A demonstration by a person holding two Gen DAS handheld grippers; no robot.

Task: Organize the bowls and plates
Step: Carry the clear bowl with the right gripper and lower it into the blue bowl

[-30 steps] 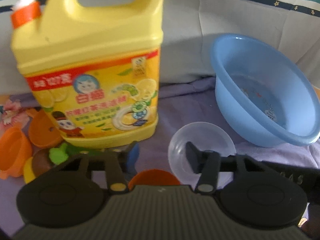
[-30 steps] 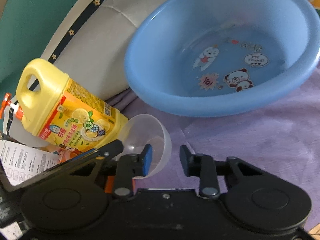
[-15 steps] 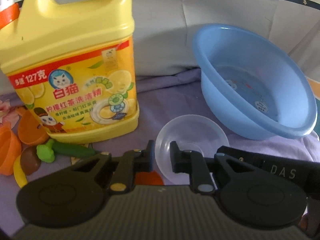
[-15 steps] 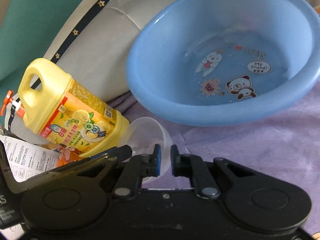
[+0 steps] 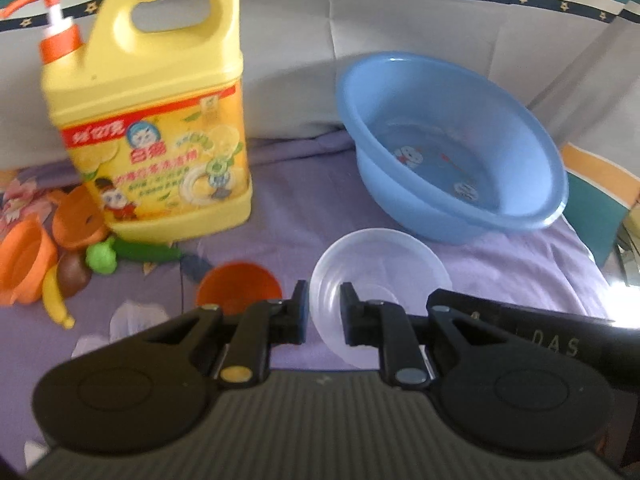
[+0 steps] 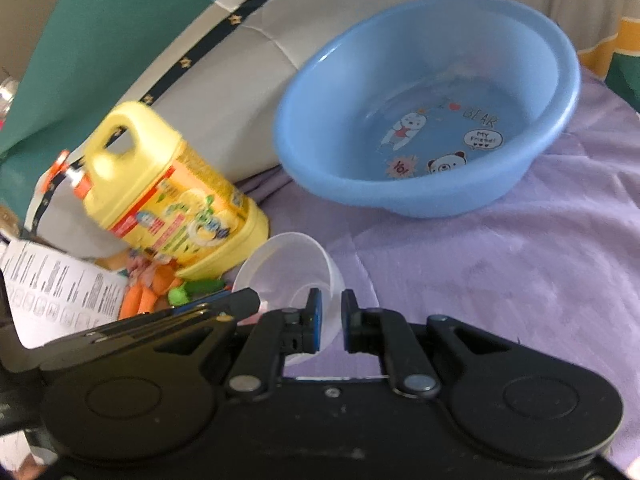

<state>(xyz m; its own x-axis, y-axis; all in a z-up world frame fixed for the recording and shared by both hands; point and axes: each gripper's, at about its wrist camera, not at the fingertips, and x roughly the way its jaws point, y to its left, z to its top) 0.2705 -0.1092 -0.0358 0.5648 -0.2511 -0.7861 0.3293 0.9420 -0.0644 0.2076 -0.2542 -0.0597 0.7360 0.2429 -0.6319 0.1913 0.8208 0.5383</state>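
Your left gripper (image 5: 324, 307) and right gripper (image 6: 330, 311) both have their jaws drawn in on the rim of the same clear bowl (image 5: 380, 276), one finger inside the wall and one outside on each. Whether the pads press the plastic is not certain in either view, but the gaps are narrow and the rim runs through both.

Left wrist view: the clear bowl looks almost level over the purple cloth (image 5: 304, 200), just in front of the blue basin (image 5: 452, 148). An orange bowl (image 5: 239, 284) sits beside your left finger. Behind it stands the yellow detergent jug (image 5: 160, 120), upright, with more orange dishes (image 5: 24, 264), a toy banana (image 5: 56, 300) and a green toy (image 5: 128, 254) at its base.

Right wrist view: the clear bowl appears tipped, mouth toward the jug. The basin's bear stickers read plainly here. A printed paper sheet (image 6: 60, 284) shows at far left, unseen from the left wrist. The orange bowl is hidden here.
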